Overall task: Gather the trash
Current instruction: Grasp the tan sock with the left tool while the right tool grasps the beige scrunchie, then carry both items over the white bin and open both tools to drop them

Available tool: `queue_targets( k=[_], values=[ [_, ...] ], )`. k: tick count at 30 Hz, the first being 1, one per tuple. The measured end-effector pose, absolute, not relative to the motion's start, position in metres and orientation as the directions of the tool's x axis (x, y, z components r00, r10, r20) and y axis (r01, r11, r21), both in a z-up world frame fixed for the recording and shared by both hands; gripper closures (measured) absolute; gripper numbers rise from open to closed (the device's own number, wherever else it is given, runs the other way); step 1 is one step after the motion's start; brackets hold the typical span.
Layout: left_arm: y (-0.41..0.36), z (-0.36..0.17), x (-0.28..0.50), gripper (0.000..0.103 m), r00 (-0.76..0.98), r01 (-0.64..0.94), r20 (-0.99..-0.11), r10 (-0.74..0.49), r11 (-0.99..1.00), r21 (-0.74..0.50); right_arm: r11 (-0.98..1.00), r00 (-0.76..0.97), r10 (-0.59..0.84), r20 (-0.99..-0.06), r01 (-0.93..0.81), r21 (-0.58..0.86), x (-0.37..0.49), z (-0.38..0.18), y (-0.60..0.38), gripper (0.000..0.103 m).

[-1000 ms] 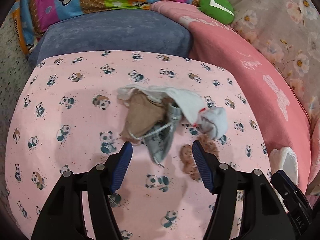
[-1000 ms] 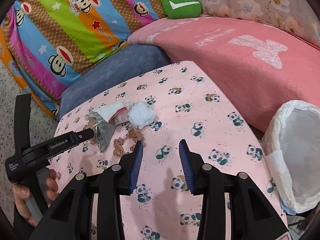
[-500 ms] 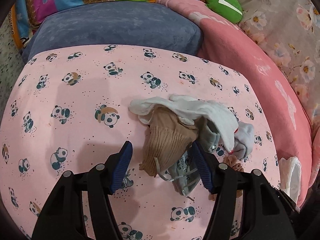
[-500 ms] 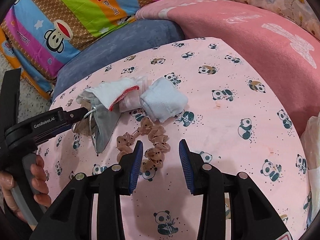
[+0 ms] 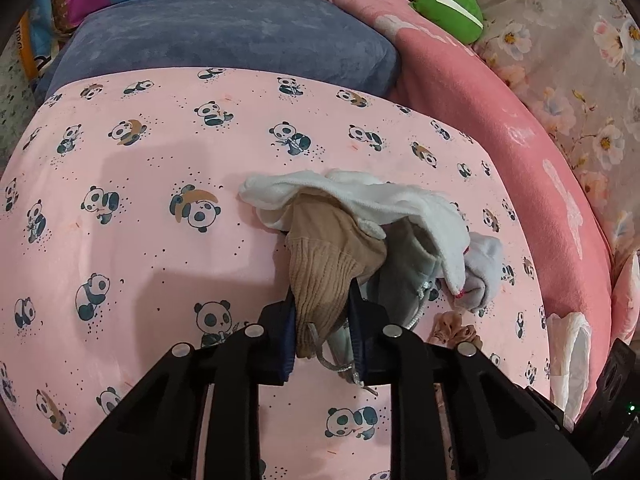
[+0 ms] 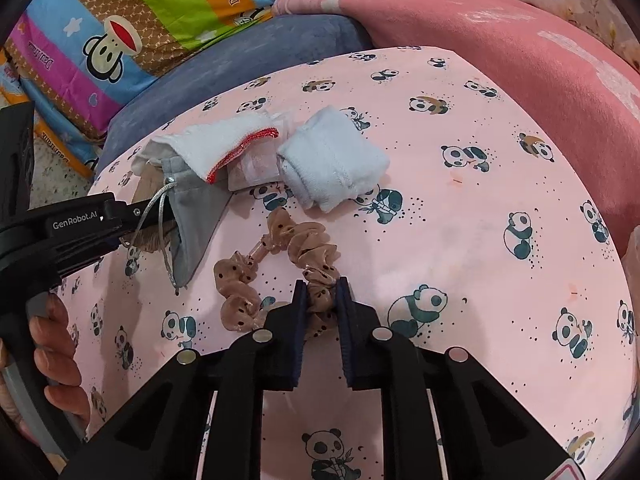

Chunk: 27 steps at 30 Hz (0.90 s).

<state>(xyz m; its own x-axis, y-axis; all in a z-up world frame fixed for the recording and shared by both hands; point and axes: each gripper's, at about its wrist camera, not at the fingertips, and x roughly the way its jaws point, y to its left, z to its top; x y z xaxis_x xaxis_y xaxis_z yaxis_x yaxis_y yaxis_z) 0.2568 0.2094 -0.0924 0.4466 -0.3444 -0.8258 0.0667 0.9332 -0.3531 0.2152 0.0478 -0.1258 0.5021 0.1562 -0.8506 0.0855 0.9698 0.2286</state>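
Nearest in the left wrist view, the left claw point(image 5: 322, 320) has its jaws closing on the ribbed cuff of a tan sock point(image 5: 328, 264), both pads against the fabric, with a corner of a grey drawstring pouch point(image 5: 404, 276) and its silver cord caught beside it. In the right wrist view the right claw point(image 6: 320, 300) is likewise closing, its pads pinching one end of a brown dotted scrunchie point(image 6: 296, 252) that loops away over the panda-print sheet point(image 6: 480, 220).

The right view shows what the left cannot: a hand point(image 6: 56, 344) gripping the left tool's handle at the lower left edge, and the red-stitched hem of a white cloth point(image 6: 224, 144) draped over the pouch. It also shows a folded pale blue cloth point(image 6: 332, 164) lying clear and whole just beyond the scrunchie; in the left view that cloth is only a crumpled lump at the far right of the pile. The tan sock is almost entirely hidden in the right view, behind the left claw and the pouch.

The left view alone shows the rim of a white plastic bag point(image 5: 568, 344) at the sheet's right edge.

Farther back lie a blue-grey cushion point(image 5: 224, 28), a pink blanket point(image 6: 500, 32), a striped monkey-print quilt point(image 6: 140, 20) and a green plush thing point(image 5: 448, 4) against floral fabric point(image 5: 580, 80).
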Motion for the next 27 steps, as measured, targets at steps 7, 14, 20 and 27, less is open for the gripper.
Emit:
queue_targets(
  k=[7,14,20,27],
  values=[
    [0.206,-0.072,0.237,0.083,0.473,0.068,-0.814,-0.337,0.935,-0.348,0.960,0.547,0.178,-0.818,0.086,0.266,0.198,-0.104,0.044,0.089],
    [0.183,-0.043,0.215,0.083,0.504,0.119,-0.789,-0.351,0.933,-0.339,0.950,0.620,0.180,-0.764,0.093,0.299,0.173,-0.066,0.030,0.089],
    [0.147,-0.016,0.195,0.083,0.524,0.207,-0.763,-0.379,0.925,-0.317,0.942,0.682,0.163,-0.713,0.107,0.319,0.146,-0.031,0.006,0.089],
    [0.100,0.007,0.173,0.083,0.530,0.309,-0.740,-0.413,0.907,-0.285,0.928,0.747,0.124,-0.653,0.145,0.343,0.113,0.002,-0.031,0.088]
  ],
)
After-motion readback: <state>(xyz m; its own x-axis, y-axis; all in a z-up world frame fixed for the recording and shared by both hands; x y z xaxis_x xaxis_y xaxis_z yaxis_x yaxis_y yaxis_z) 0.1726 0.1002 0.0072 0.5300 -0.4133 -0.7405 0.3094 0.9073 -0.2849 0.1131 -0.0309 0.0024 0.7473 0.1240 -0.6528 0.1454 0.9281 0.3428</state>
